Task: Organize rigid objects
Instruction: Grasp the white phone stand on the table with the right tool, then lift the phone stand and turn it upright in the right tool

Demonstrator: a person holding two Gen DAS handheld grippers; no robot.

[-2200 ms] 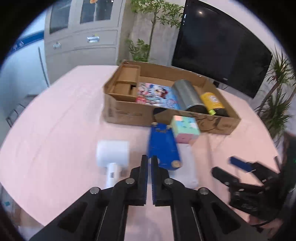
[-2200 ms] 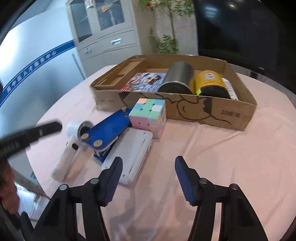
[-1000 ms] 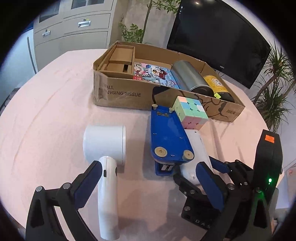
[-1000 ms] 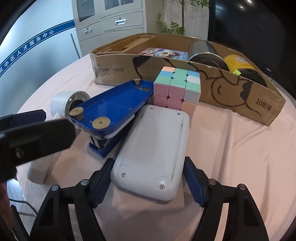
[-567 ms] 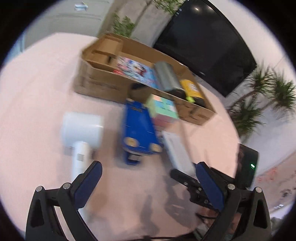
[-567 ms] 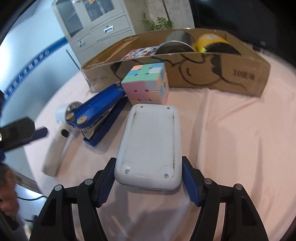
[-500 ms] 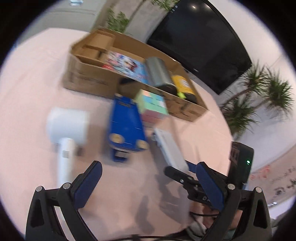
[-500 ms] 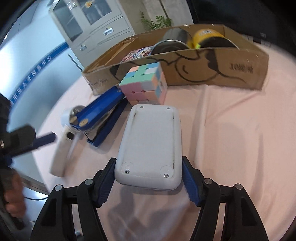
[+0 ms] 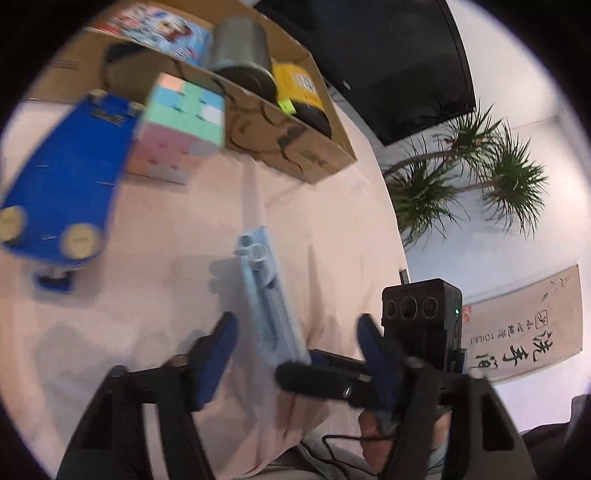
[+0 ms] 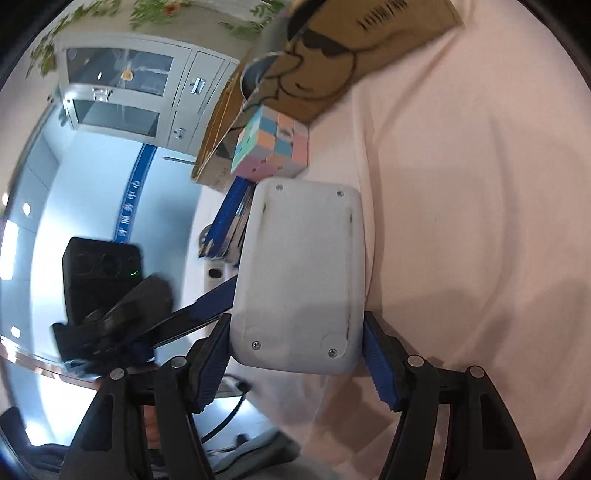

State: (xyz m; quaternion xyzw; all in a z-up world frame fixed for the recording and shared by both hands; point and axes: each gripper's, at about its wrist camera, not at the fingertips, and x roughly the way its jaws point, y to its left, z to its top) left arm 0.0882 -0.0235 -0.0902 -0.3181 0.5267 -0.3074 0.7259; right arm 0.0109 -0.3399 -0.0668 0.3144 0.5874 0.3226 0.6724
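My right gripper (image 10: 297, 356) is shut on a white flat device (image 10: 301, 273), holding it by its near end, lifted and rolled on edge. In the left wrist view the device (image 9: 267, 291) appears edge-on, pale blue, between my left gripper's (image 9: 297, 354) open blue fingers, not touching them. A pastel puzzle cube (image 9: 181, 125) (image 10: 273, 144) and a blue stapler (image 9: 62, 184) (image 10: 231, 218) lie on the pink cloth in front of the cardboard box (image 9: 280, 136).
The box holds a grey can (image 9: 240, 55), a yellow jar (image 9: 301, 88) and a picture book (image 9: 162, 26). Potted plants (image 9: 465, 173) and a black screen (image 9: 388, 55) stand behind the table. A grey cabinet (image 10: 147, 92) is in the right wrist view.
My right gripper has lifted the white device off the cloth and rolled it on edge. My left gripper has swung right and closed in around the device's edge.
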